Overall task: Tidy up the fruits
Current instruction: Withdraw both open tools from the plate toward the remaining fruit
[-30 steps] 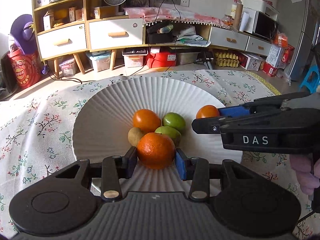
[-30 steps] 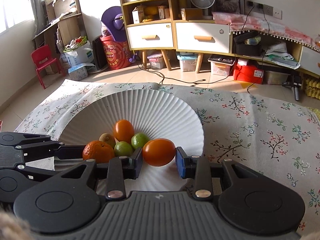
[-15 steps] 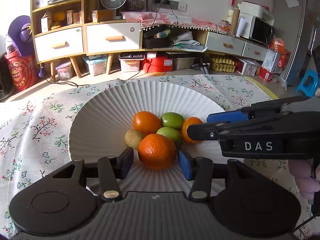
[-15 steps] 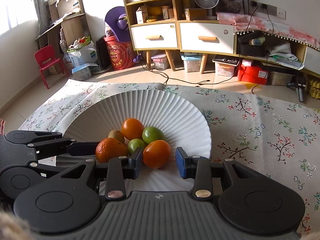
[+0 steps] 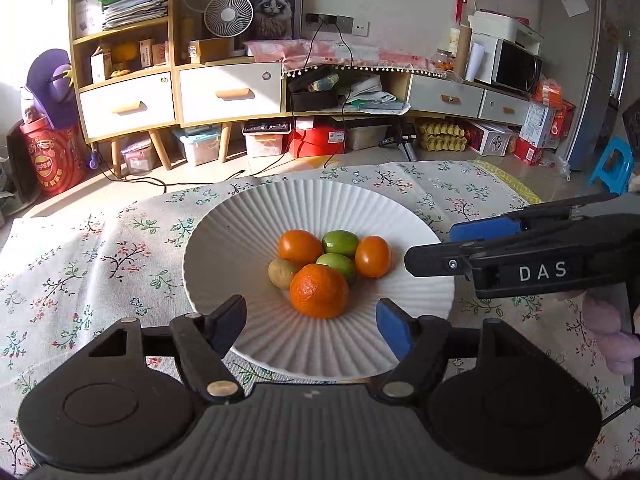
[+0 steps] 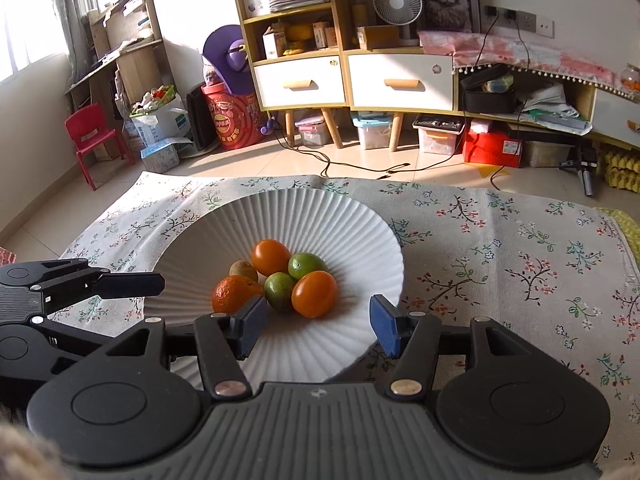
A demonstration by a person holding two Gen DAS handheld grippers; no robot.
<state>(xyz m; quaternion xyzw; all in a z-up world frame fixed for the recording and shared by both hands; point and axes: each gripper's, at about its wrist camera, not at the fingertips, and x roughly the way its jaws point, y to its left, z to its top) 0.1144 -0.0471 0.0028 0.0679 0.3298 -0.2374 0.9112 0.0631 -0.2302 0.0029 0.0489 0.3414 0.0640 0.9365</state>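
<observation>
Both tongs wide apart, gripping nothing, over a plate of six fruits.

The left gripper (image 5: 311, 326) and right gripper (image 6: 316, 328) hang over the near rim of the white plate (image 5: 240, 240), which sits on a flowered cloth (image 6: 500, 248). Clustered at its centre: one mandarin (image 5: 319, 290), two smooth orange fruits (image 5: 300, 246) (image 5: 372, 256), two limes (image 5: 340, 242) (image 5: 336, 265), one kiwi (image 5: 282, 273). In the right view, the right gripper's left pad hides part of the mandarin.

Both wrist views look down, close, at the ribbed white plate (image 5: 224, 256) (image 6: 360, 240) of fruit (from near-side left and right) — shelving beyond.
</observation>
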